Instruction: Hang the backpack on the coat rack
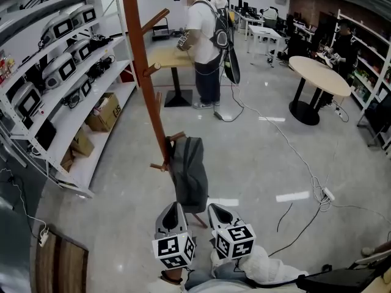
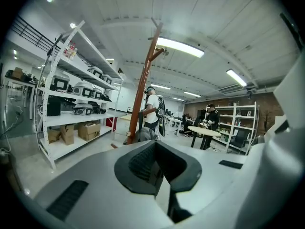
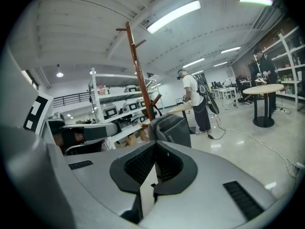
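Open grey floor (image 1: pixel 263 163) lies to the right of the coat rack (image 1: pixel 142 60); shelving (image 1: pixel 73 108) closes off the left side, near the pole. A cable (image 1: pixel 299 157) trails over the floor further right. A person (image 1: pixel 204 47) and a round table (image 1: pixel 319 75) stand well behind. The backpack (image 1: pixel 188 174) is against the rack's lower pole, long axis upright, top at a low peg (image 1: pixel 176 137), base near the rack's foot; whether a strap is over the peg cannot be told. It is plain dark grey, soft, slightly slumped. Left claw (image 1: pixel 174 206) and right claw (image 1: pixel 215 208) point at it from near by, each with jaws together, nothing between them.
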The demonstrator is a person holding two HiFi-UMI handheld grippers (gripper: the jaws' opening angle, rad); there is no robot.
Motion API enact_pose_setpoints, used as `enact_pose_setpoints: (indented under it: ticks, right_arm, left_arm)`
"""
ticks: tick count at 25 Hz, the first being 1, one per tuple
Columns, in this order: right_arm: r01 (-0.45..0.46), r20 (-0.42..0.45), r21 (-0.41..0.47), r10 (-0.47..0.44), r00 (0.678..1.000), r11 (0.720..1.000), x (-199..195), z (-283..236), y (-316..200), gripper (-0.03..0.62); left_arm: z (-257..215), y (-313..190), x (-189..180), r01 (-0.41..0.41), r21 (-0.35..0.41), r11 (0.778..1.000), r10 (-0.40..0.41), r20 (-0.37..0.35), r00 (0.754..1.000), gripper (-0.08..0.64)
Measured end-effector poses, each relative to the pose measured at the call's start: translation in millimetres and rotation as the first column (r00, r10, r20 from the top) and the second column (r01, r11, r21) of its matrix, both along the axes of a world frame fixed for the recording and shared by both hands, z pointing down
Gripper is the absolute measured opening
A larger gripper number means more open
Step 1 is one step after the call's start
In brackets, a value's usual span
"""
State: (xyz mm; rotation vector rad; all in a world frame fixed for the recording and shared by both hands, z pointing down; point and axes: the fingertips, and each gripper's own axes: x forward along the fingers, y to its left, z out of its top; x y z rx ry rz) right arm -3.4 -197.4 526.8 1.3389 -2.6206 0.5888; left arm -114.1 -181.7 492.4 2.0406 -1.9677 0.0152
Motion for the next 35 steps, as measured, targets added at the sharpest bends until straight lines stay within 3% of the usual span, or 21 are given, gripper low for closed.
enact_pose_setpoints:
  ticks: [8, 13, 26, 35]
  right_arm:
    - [-0.056, 0.004, 0.060, 0.056, 0.998, 0.997, -10.8, -19.6, 31.2, 0.012]
    - [-0.079, 0.031, 0.033, 0.078, 0.996, 0.996, -20.7, -24.6, 45.4, 0.012]
    - [-0.027, -0.011, 0.054, 0.028, 1.000, 0.998, -23.3, -29.2, 57.2, 0.012]
    - [-0.008, 0.010, 0.066, 0.007, 1.000, 0.998, -16.5, -35.6, 51.2, 0.012]
  left_arm:
    - [-12.4, 28.8, -9.8, -0.045, 0.019, 0.999, 0.045, 0.029, 0.999, 0.002]
    - [-10.8, 46.0, -16.0, -0.054, -0.006, 0.999, 0.054, 0.030, 0.998, 0.002]
    - [-4.4, 45.2, -8.3, -0.026, -0.030, 0.999, 0.026, 0.029, 0.999, 0.003]
    - [-6.5, 40.2, 3.8, -0.016, -0.032, 0.999, 0.017, 0.033, 0.999, 0.002]
